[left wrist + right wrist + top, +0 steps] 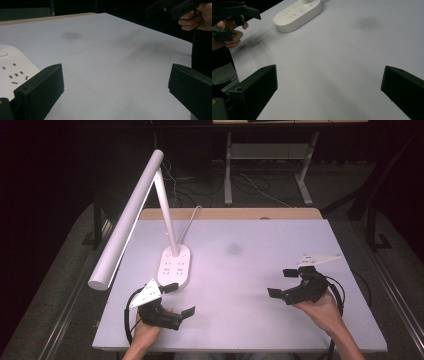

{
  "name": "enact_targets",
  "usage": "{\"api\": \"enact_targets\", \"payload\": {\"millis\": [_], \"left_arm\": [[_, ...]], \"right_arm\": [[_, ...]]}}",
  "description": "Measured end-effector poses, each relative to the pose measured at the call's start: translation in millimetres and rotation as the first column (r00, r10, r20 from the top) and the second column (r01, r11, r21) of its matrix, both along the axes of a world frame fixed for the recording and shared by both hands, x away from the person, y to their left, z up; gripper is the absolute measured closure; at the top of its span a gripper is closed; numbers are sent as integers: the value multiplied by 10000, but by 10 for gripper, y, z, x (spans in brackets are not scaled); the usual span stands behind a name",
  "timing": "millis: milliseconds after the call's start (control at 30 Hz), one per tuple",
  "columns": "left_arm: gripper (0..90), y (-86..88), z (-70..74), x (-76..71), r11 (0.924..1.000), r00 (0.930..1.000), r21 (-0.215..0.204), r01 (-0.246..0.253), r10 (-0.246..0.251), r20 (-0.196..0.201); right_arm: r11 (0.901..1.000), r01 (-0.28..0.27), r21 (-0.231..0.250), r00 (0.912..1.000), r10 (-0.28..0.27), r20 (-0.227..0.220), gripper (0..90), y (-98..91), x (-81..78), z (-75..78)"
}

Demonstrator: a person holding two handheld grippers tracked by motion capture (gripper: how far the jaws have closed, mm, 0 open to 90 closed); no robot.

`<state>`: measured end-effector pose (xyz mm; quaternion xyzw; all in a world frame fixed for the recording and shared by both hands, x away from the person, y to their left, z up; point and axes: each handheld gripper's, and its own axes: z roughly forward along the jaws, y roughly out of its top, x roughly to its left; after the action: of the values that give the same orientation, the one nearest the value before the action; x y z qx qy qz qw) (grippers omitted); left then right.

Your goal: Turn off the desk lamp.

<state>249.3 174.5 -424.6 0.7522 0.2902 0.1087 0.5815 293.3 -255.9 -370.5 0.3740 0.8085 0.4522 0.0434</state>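
Desk lamp [150,215]: white, long tubular head on a thin tilted arm, rising from an oval white base [175,265] that doubles as a power strip, with rows of socket slots on top. The base sits on the left half of the white table [260,270], toward the middle of its depth. A white cord [192,216] runs from the base to the far edge. The head overhangs the table's left edge and slopes down toward the person.

Left gripper [173,299]: near the front left corner, just in front of the base, jaws spread wide, nothing between them. One jaw tip is just beside the near end of the base; contact can't be confirmed from the high view, probably a small gap. Right gripper [282,282]: right half of the table, well apart from the lamp, jaws also wide and empty.

Per-view differences:
- High view gives the whole lamp, head and arm, plus both hands.
- Left gripper view shows socket slots and a round button on the base [15,72] close up at its left, just beyond the left jaw, and the right gripper [175,8] far off at top right.
- Right gripper view shows the full base [298,13] across bare tabletop, and the left gripper [229,18] at upper left.
- A faint grey smudge [233,249] sits mid-table; both gripper views show it too.
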Motion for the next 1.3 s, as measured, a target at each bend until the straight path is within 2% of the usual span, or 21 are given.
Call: {"api": "enact_targets", "payload": {"millis": [367, 867, 1300], "left_arm": [[0, -1, 1, -2, 9999, 9999, 79, 104, -104, 13], [0, 14, 8, -19, 10000, 9999, -38, 91, -91, 46], [0, 21, 0, -11, 9999, 9999, -28, 115, -115, -20]], "right_arm": [[9996, -276, 5, 9996, 276, -43, 6, 134, 178, 92], [9952, -932, -310, 9956, 934, 47, 6, 455, 403, 221], [9897, -1340, -496, 9910, 1340, -34, 6, 732, 558, 215]]}}
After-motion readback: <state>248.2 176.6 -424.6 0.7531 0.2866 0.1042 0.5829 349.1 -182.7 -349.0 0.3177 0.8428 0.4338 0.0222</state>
